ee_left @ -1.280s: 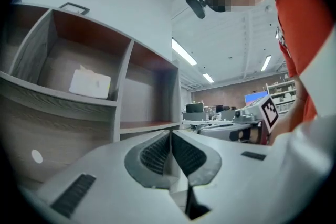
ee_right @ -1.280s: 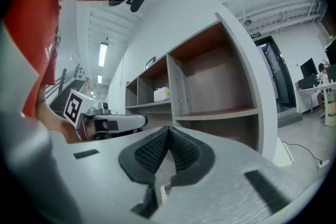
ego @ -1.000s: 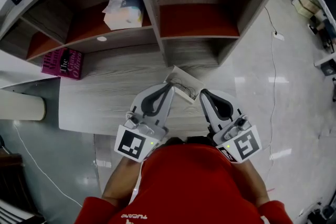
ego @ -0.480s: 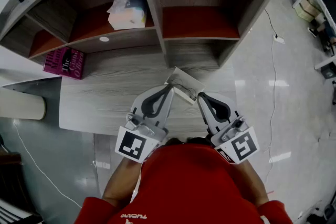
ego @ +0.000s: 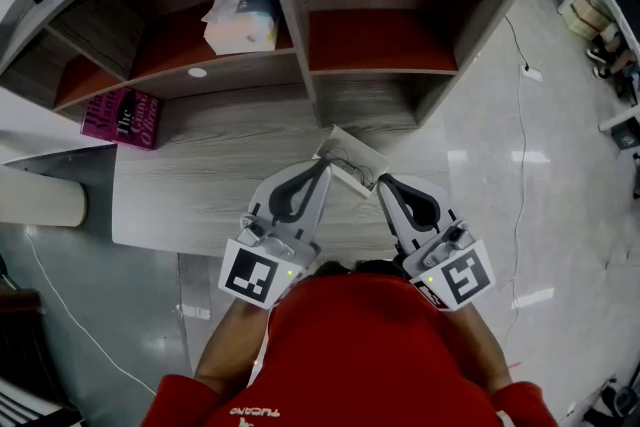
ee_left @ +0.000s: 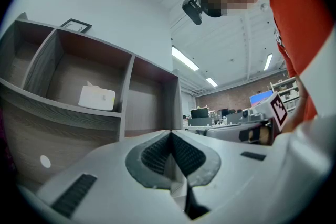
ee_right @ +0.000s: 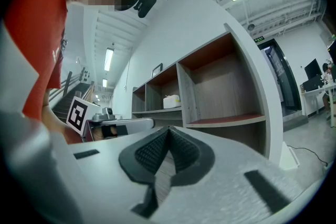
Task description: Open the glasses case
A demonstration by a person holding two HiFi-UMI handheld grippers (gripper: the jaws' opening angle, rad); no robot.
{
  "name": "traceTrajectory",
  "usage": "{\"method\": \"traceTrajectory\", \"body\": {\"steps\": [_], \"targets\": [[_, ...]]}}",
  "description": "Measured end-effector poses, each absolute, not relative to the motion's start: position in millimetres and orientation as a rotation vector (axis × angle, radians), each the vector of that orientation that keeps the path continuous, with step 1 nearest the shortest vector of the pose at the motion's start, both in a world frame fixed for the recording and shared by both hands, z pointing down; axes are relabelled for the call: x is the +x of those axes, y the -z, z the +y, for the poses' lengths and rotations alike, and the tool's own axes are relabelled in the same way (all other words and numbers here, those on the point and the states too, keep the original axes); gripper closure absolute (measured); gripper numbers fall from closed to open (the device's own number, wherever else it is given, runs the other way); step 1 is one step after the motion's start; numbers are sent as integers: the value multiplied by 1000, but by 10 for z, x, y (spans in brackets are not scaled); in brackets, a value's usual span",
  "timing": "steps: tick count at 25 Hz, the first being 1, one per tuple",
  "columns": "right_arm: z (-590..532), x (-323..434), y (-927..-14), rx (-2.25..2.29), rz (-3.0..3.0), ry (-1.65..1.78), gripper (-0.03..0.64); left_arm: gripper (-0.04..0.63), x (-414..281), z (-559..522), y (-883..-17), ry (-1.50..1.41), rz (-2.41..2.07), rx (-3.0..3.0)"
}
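The glasses case (ego: 351, 159) is a small white box on the grey desk (ego: 200, 185), close to its front right corner. Its inside faces up, with something thin and dark in it. My left gripper (ego: 325, 166) points at the case's left edge with its jaws shut and nothing between them. My right gripper (ego: 382, 182) is shut and empty too, with its tip at the case's near right corner. I cannot tell whether either tip touches the case. In the left gripper view (ee_left: 170, 134) and the right gripper view (ee_right: 168, 129) the pads meet, and the case is hidden below the jaws.
A shelf unit (ego: 300, 65) rises at the back of the desk, with a tissue pack (ego: 240, 15) in its left bay. A pink book (ego: 122, 118) lies at the desk's far left. A cable (ego: 518, 115) runs over the glossy floor on the right.
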State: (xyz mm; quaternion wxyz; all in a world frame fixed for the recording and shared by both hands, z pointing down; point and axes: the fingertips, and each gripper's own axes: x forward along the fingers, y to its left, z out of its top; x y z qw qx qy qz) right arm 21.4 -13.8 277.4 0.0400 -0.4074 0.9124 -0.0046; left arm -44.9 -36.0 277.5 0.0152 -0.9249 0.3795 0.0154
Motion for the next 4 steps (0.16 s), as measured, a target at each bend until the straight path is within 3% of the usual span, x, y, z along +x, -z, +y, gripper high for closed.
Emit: {"method": "traceTrajectory", "body": {"steps": [4], "targets": [[-152, 234, -2806, -1253, 2799, 24, 614, 586, -442, -377, -2782, -49, 1185, -2878]]}}
